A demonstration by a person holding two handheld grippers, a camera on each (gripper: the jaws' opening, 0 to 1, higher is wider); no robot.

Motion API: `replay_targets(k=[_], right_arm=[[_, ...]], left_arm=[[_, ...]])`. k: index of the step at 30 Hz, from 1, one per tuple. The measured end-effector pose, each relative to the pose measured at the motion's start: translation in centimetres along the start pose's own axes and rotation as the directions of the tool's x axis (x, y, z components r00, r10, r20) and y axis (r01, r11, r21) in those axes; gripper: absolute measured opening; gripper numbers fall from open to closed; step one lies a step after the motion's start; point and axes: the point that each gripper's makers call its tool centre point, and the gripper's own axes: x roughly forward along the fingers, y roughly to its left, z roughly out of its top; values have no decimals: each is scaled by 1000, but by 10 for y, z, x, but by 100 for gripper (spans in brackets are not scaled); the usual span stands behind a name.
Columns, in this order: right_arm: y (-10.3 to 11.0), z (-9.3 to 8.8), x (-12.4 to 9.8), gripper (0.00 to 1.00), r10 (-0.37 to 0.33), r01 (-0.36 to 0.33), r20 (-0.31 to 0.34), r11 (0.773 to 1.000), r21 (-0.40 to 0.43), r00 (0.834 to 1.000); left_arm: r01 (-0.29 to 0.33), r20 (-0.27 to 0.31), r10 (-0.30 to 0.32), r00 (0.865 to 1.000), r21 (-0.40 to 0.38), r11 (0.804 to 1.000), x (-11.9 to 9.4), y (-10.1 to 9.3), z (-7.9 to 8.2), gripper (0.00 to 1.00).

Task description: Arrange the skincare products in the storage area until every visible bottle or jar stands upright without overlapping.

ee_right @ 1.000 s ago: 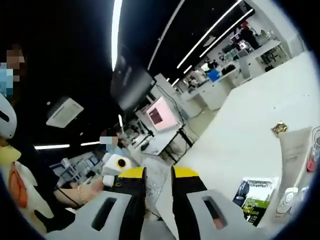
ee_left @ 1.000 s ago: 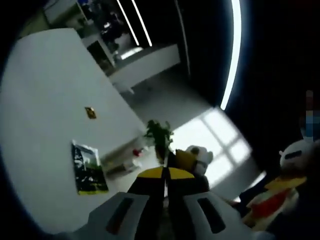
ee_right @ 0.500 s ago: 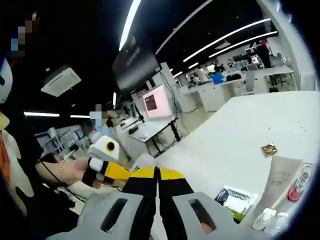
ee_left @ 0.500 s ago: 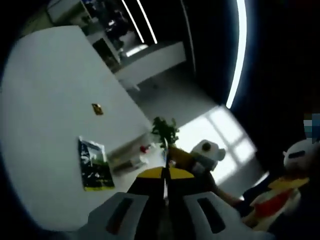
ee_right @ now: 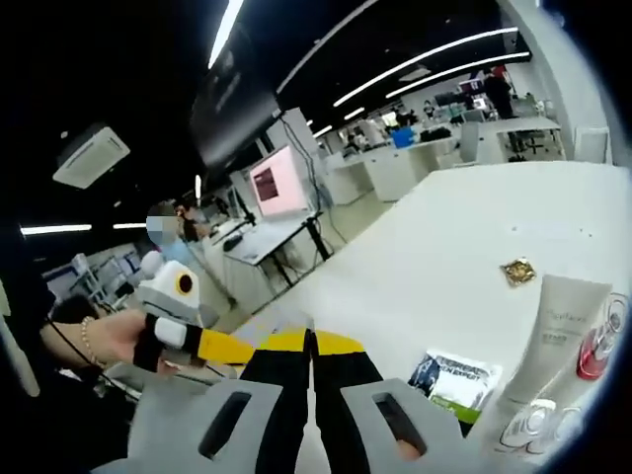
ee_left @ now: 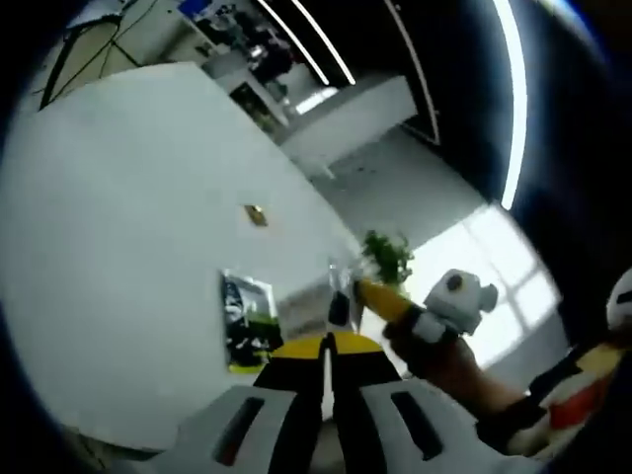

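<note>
In the right gripper view a white tube (ee_right: 555,331) leans at the right edge of the white table (ee_right: 464,237), its cap toward me. Beside it is a clear bottle with a red label (ee_right: 595,344). My right gripper (ee_right: 309,342) is shut with nothing in it, well short of them. My left gripper (ee_right: 223,347) reaches in from the left, held by a hand (ee_right: 97,341). In the left gripper view my left gripper (ee_left: 327,347) is shut and empty. Just beyond it are the right gripper's yellow jaws (ee_left: 383,298) and blurred clear products (ee_left: 339,284).
A green and black sachet (ee_right: 455,378) (ee_left: 246,322) lies flat on the table close to the products. A small gold packet (ee_right: 517,270) (ee_left: 255,214) lies farther out. A potted plant (ee_left: 387,255) stands off the table's edge. Desks and screens (ee_right: 279,183) fill the room behind.
My right gripper went from open to shut. Both cameras have swung toward the table, and the tube and bottle now show larger in the right gripper view.
</note>
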Motion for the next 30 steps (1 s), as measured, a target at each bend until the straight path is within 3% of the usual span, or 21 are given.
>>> replay_targets(k=[8,12,14,21,26,30], right_arm=[[-11,-31,25,1,-53,49,-67,998,-50,996],[-26,-53,41,1,-85,83,-95,996,-28,992],[-34,-66,47,1,-106,98,-135,993,-61,985],[-49,-90,61,1,-128,118,-184,991,-61,974],[-52,-103,72,1,-140,123,-204,988,-98,969],[-58,-114,78,1,-150,129,-227,986,-105,962]], left_arm=[[-137,-41,136,990,-29,990,9,34,-12,0],[-218,-73,216,974,-23,976,16,59,-21,0],[-244,-91,243,966,-6,970,20,69,-25,0],[-294,-134,290,948,-10,956,28,94,-33,0],[-350,-176,348,921,20,937,30,113,-42,0],[-363,-190,359,914,15,932,33,123,-44,0]])
